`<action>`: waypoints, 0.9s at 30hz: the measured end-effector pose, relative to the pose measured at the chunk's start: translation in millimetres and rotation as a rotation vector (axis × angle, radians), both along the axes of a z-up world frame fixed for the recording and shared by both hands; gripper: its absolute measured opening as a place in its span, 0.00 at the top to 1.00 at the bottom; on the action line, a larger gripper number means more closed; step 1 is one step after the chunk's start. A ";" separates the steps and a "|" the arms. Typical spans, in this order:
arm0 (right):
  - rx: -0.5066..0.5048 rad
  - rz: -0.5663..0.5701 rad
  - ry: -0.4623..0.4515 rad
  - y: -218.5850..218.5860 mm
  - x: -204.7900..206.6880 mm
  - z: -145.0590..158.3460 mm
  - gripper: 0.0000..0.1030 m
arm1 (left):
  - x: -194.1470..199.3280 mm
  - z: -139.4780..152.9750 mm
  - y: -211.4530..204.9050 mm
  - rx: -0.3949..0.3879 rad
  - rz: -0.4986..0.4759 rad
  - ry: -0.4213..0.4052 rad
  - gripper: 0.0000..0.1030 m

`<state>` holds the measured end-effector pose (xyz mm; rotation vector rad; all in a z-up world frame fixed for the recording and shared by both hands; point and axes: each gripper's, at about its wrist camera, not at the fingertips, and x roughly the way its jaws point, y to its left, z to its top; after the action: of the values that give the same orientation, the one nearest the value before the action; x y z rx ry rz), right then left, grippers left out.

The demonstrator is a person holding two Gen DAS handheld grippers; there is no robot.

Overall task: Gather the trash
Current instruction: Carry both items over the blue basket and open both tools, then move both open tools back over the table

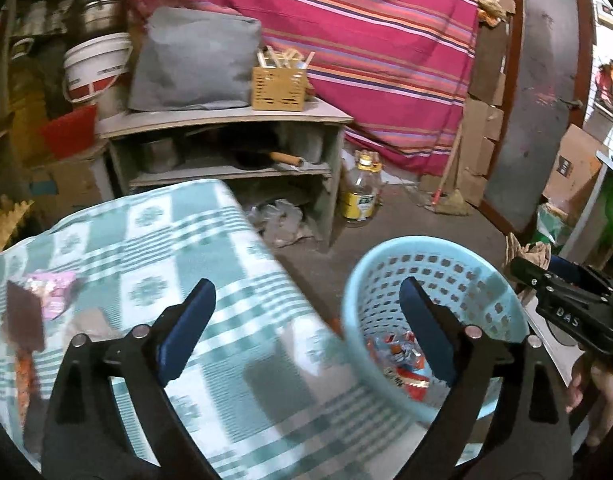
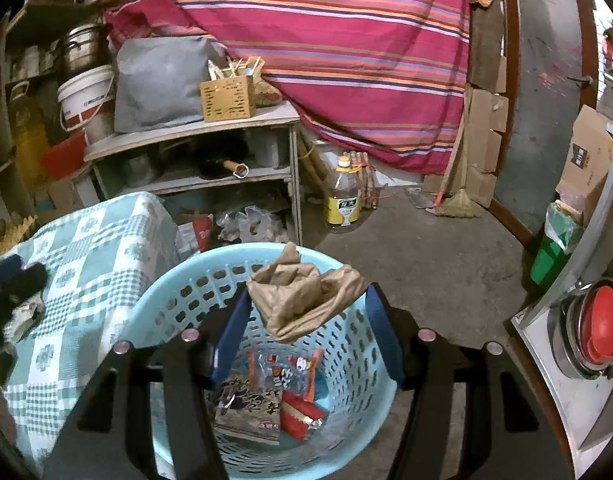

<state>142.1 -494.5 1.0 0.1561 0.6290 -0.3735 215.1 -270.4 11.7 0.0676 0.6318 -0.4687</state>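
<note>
A light blue plastic basket [image 2: 178,312] stands on the floor beside the table, with several wrappers [image 2: 290,396] in its bottom; it also shows in the left wrist view [image 1: 434,264]. My right gripper [image 2: 306,312] is over the basket with its jaws apart, and a crumpled brown paper bag [image 2: 302,300] sits between the fingertips above the basket. Whether the pads still touch the bag is unclear. My left gripper [image 1: 306,308] is open and empty above the table's right edge. A pink wrapper [image 1: 52,292] and a brown wrapper [image 1: 24,320] lie on the checked tablecloth [image 1: 166,240] at the left.
A grey shelf unit [image 1: 226,120] with a pillow and a wooden box stands behind the table. An oil bottle [image 1: 360,192] and a broom [image 1: 450,200] are on the floor by the striped cloth. A metal pot with red lid [image 2: 594,328] sits at the right.
</note>
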 end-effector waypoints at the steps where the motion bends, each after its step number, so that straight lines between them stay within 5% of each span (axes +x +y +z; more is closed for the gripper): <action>1: -0.001 0.002 0.003 1.3 1.3 -0.7 0.42 | -1.0 2.7 10.6 0.001 0.017 -0.006 0.09; 4: 0.005 0.006 0.014 3.8 8.1 -4.6 0.41 | -1.5 9.1 33.0 0.006 0.054 -0.016 0.07; 8: 0.017 0.012 0.009 8.3 16.0 -7.2 0.18 | -3.5 17.3 66.7 0.015 0.107 -0.026 0.05; 10: 0.002 0.006 0.019 13.8 20.1 -9.7 0.14 | -5.6 23.4 87.7 0.018 0.139 -0.042 0.05; 20: -0.042 0.037 0.012 64.5 23.8 -2.6 0.07 | -12.7 33.5 190.1 0.044 0.283 -0.076 0.05; 27: -0.048 0.129 0.001 114.9 35.3 2.2 0.07 | -10.5 12.0 251.8 0.065 0.377 -0.041 0.05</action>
<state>177.4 -379.6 3.2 0.0689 0.6269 -0.2638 204.5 -18.7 23.7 0.0190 0.6032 -0.0827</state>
